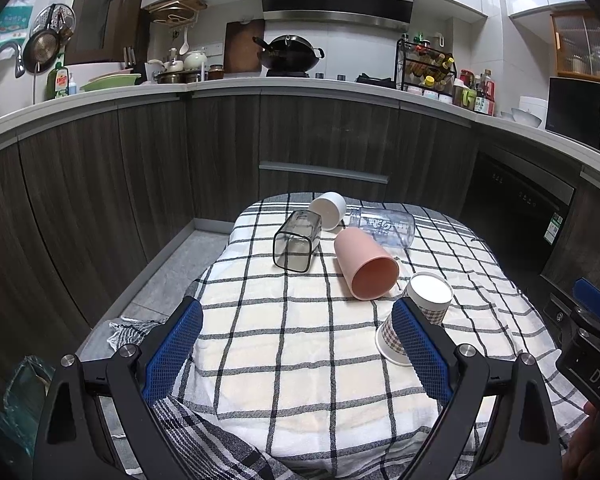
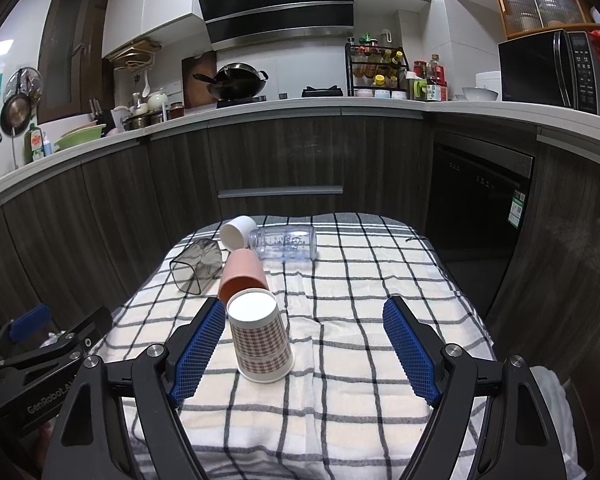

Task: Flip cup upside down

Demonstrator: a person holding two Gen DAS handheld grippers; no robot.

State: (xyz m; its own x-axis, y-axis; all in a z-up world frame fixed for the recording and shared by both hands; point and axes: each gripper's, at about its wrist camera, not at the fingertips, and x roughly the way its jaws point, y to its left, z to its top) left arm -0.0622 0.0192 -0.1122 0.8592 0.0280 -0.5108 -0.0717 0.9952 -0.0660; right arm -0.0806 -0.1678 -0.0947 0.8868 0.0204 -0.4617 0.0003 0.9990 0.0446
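Note:
A checked paper cup (image 2: 262, 338) stands upside down on the plaid cloth (image 2: 360, 280), its white base on top. It stands just right of my right gripper's left finger; my right gripper (image 2: 304, 314) is open and empty. In the left wrist view the paper cup (image 1: 424, 312) is partly hidden behind the right finger of my open, empty left gripper (image 1: 296, 314). A pink cup (image 1: 366, 264), a smoky square glass (image 1: 298, 246), a white cup (image 1: 329, 209) and a clear jar (image 1: 384, 226) lie on their sides behind it.
The cloth-covered table (image 1: 300, 360) stands before dark kitchen cabinets (image 1: 220, 152). The other gripper shows at the right edge of the left wrist view (image 1: 592, 332) and at the left edge of the right wrist view (image 2: 32, 352). A dishwasher (image 2: 476, 208) is at right.

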